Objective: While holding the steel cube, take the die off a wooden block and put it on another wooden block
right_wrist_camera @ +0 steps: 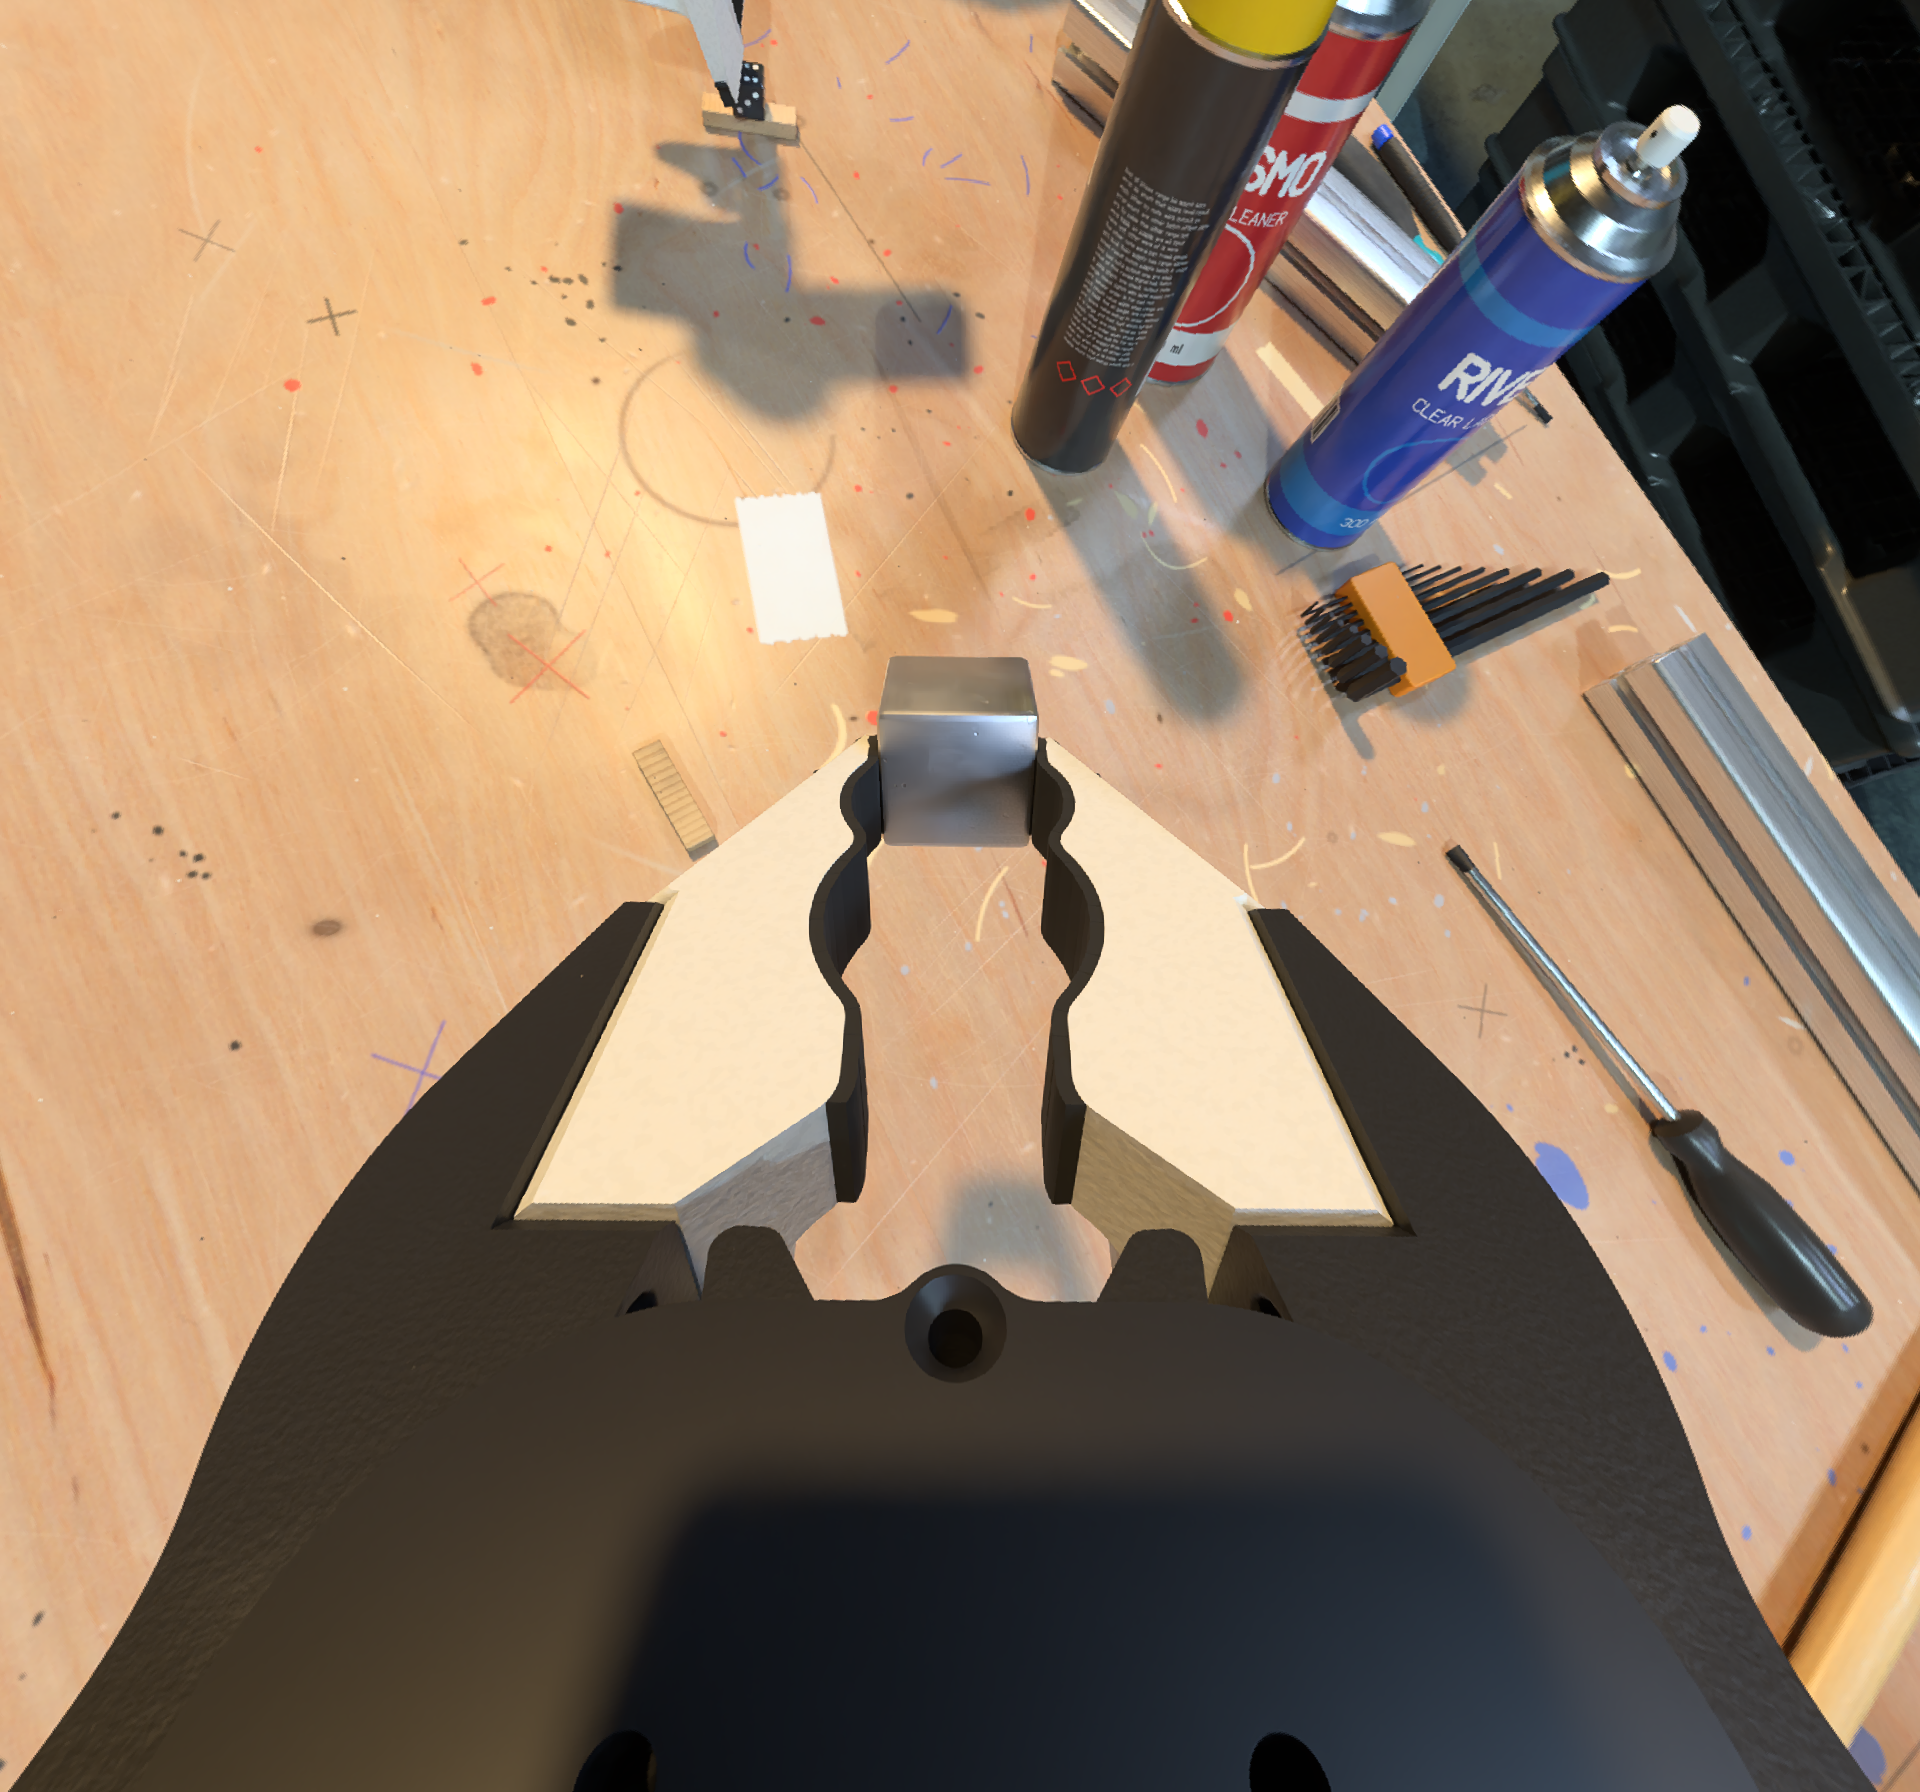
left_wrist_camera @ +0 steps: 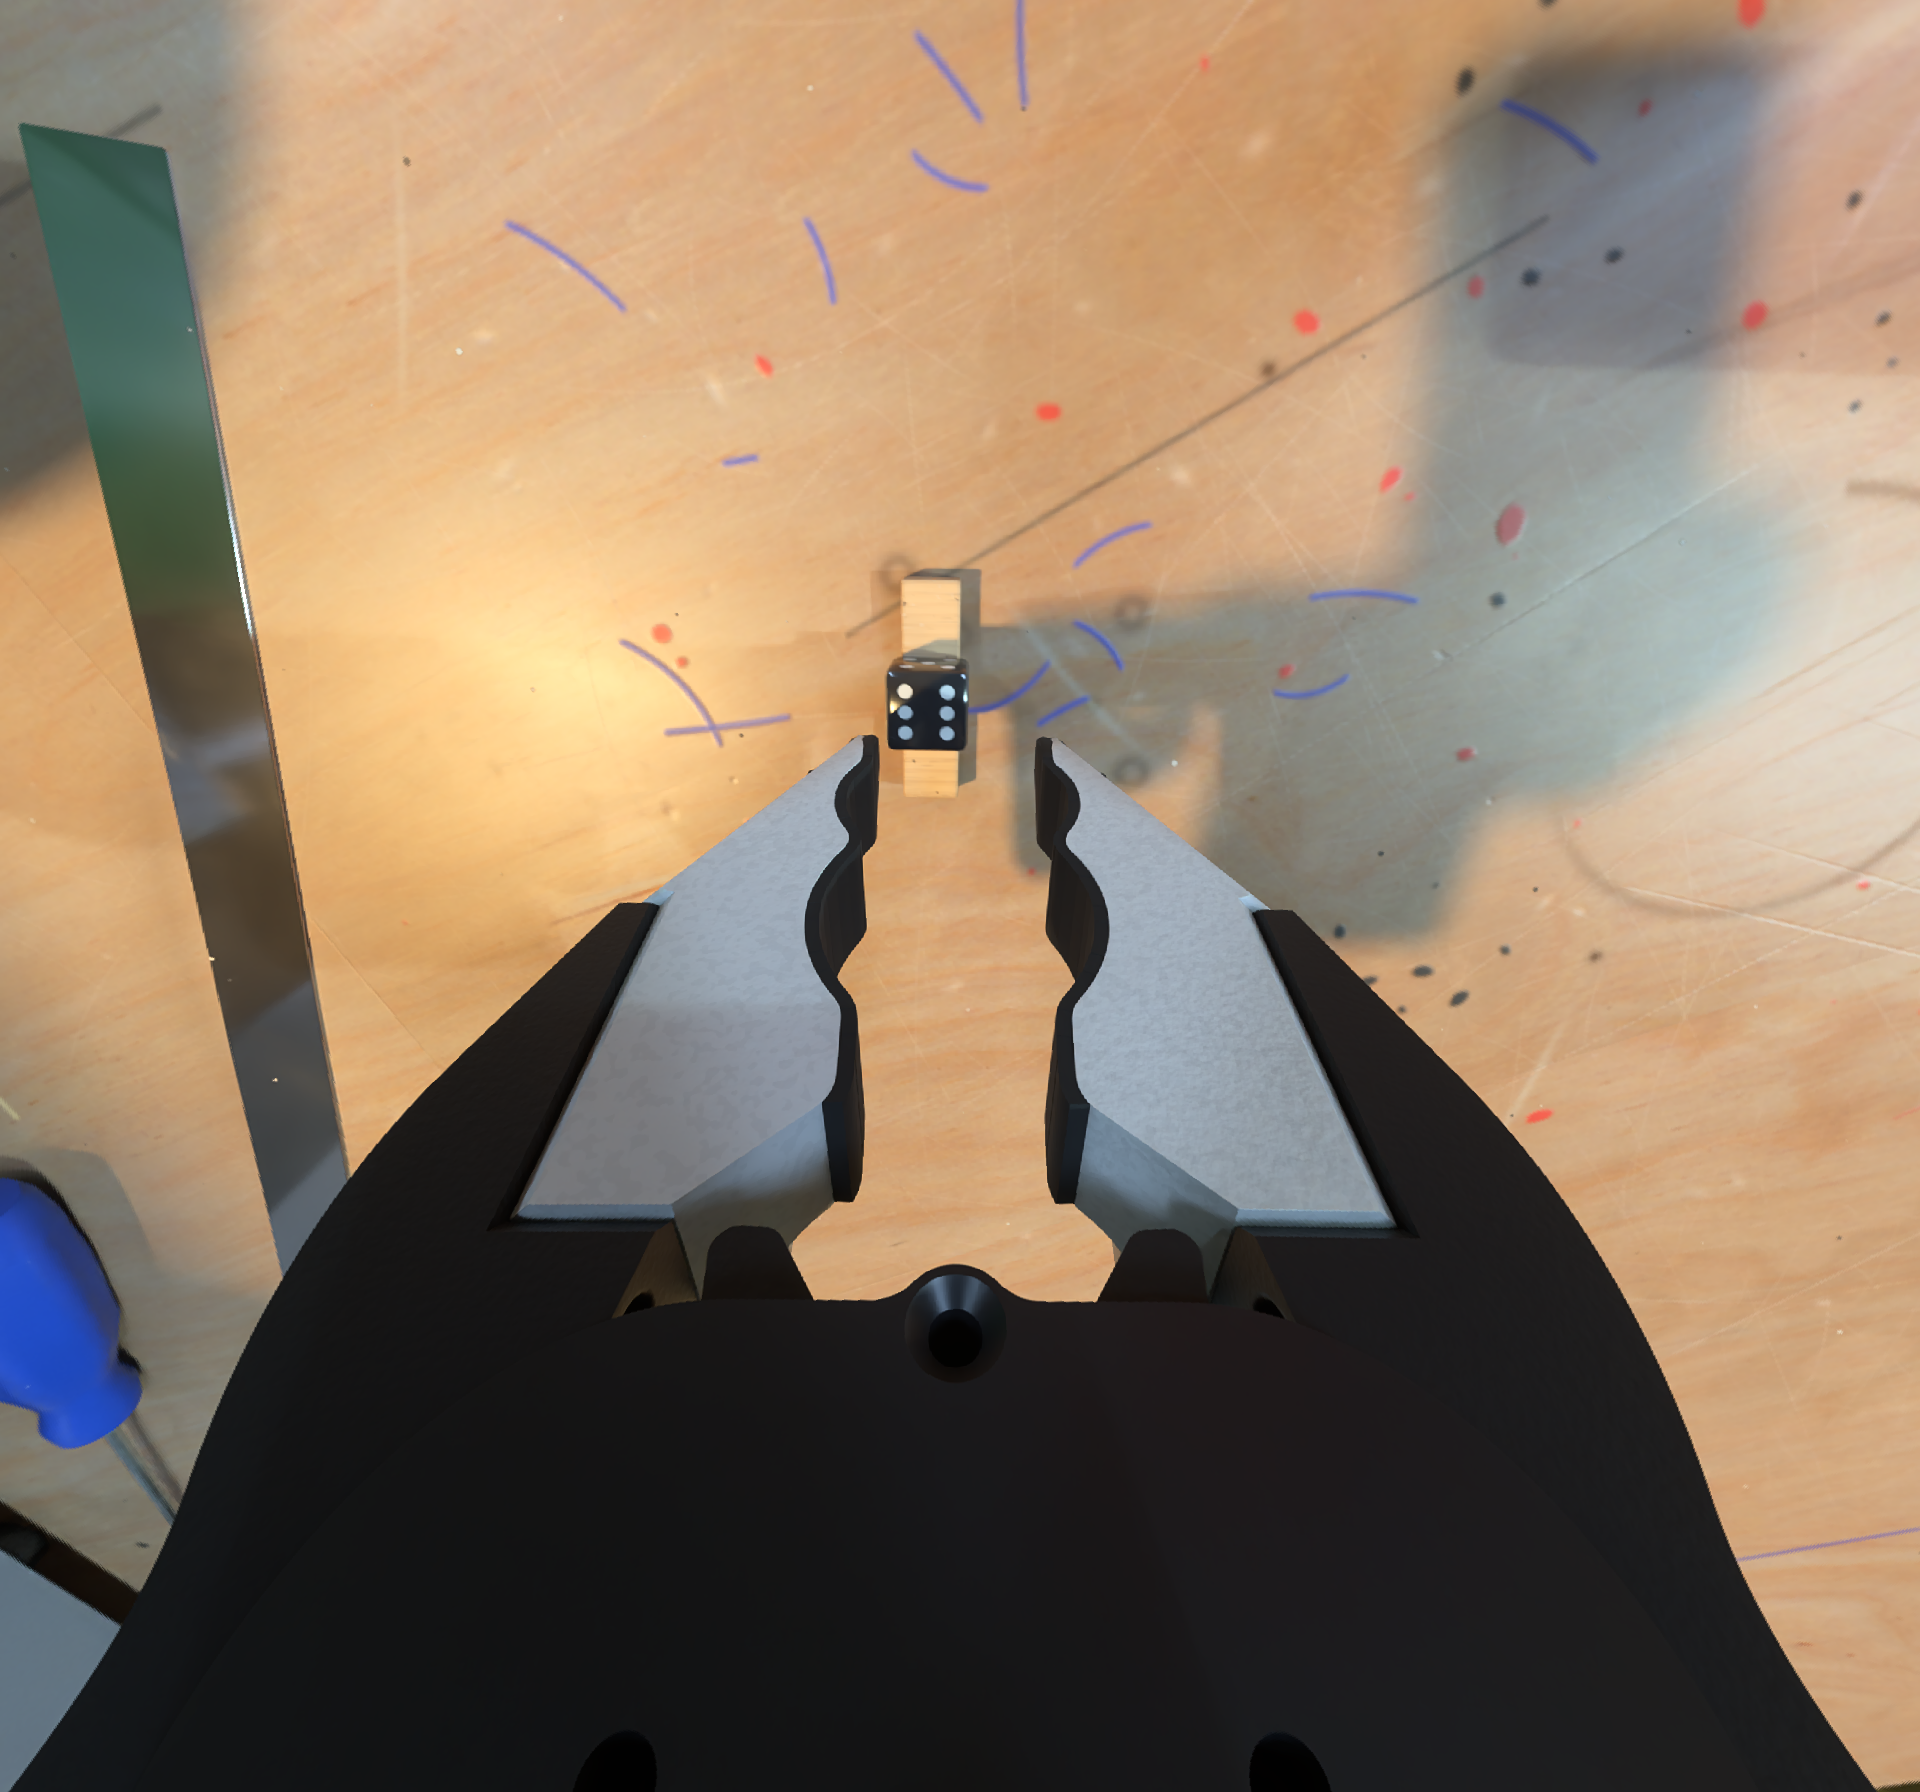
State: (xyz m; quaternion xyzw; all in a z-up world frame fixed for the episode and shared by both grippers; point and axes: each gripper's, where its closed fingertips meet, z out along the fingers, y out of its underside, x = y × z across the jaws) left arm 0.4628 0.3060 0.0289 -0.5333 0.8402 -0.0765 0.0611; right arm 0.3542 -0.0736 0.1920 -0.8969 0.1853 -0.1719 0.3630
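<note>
A black die with white pips sits on a small wooden block lying on the workbench. My left gripper is open and empty; it hangs above the block, with the die just past its fingertips and nearer the left finger. From the right wrist view, the left gripper reaches down beside the die on the block, far off. My right gripper is shut on the steel cube and holds it above the bench. I see only this one wooden block.
A black spray can, a red one and a blue one stand at the right. A hex key set, a screwdriver, an aluminium profile and a white slip lie on the bench. A metal strip lies left.
</note>
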